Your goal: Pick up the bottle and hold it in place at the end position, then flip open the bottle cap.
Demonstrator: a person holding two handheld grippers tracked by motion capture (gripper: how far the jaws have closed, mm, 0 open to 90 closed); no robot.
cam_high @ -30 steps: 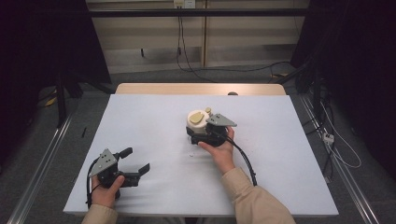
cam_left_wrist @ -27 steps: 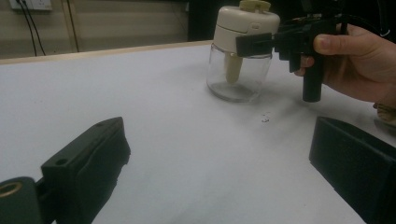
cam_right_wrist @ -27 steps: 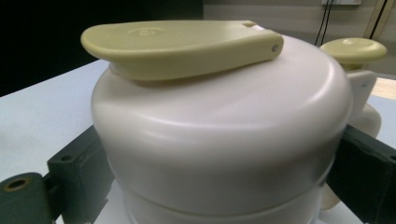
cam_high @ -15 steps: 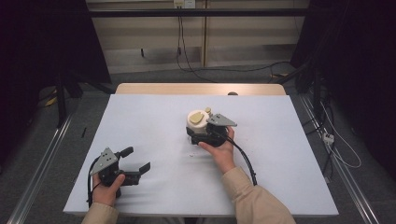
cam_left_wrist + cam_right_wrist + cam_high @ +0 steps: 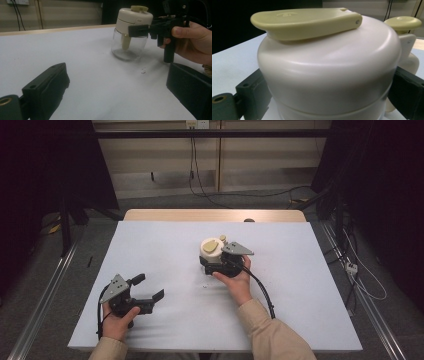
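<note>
While upright, the jar sits between the right tool's jaws.

The counter is a flat white sheet over a pale wooden top, whose bare edge shows along the far side. A glass jar with a cream lid stands upright on it, right of the middle. Just beside the jar's near side, a few tiny dark specks lie on the white sheet. A small dark thing rests at the far wooden edge
</note>
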